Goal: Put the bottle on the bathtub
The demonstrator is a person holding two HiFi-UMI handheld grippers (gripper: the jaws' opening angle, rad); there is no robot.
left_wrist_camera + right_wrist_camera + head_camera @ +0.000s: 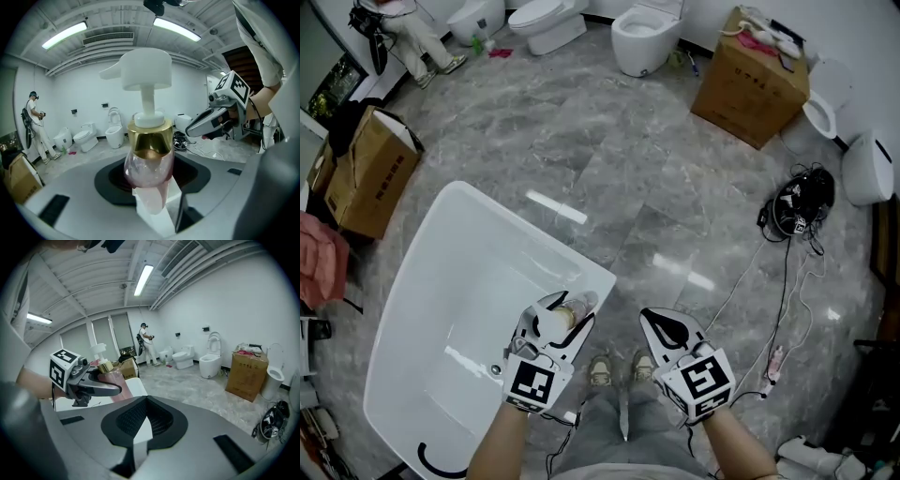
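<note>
Lower centre of the head view: left gripper (572,309) clamped on the pink, gold-collared pump bottle (146,159), pump head uppermost. The bottle sits over the near right corner of the white bathtub (441,281); contact with the rim cannot be determined. Right gripper (661,323), just beside it, has its jaws together with nothing between them. Beyond, at the top of the frame: toilets (645,37) and a cardboard box (753,80).
</note>
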